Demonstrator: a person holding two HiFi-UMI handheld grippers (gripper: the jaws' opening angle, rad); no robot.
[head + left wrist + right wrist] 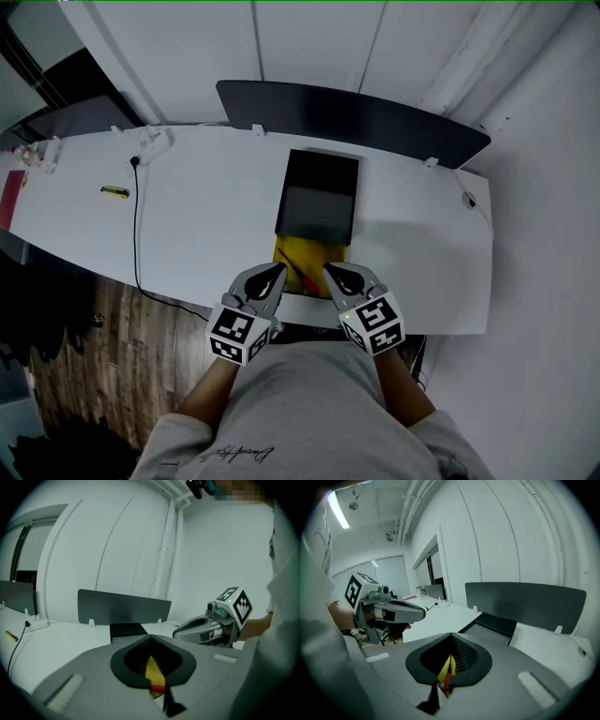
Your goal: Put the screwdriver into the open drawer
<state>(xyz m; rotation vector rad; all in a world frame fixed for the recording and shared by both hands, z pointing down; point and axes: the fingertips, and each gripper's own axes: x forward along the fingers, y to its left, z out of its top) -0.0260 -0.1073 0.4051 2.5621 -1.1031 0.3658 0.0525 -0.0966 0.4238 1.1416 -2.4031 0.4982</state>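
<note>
Left gripper (278,272) and right gripper (329,273) shut and empty above the open drawer (292,251), screwdriver (446,679) lying inside.
Head view: side by side, tips near but apart, over the front of the yellow drawer pulled from a black cabinet (319,192) on the white table (206,225); below and between the tips, only a thin reddish streak. Left gripper view: jaws tip to tip on nothing; through the gap behind them, a sliver of yellow and a red band underneath; to the right, the right gripper's closed nose. Right gripper view: jaws together too, bare; shown plainly only here, red handle and dark shaft straight below on the yellow; to the left, the left gripper, also closed.
</note>
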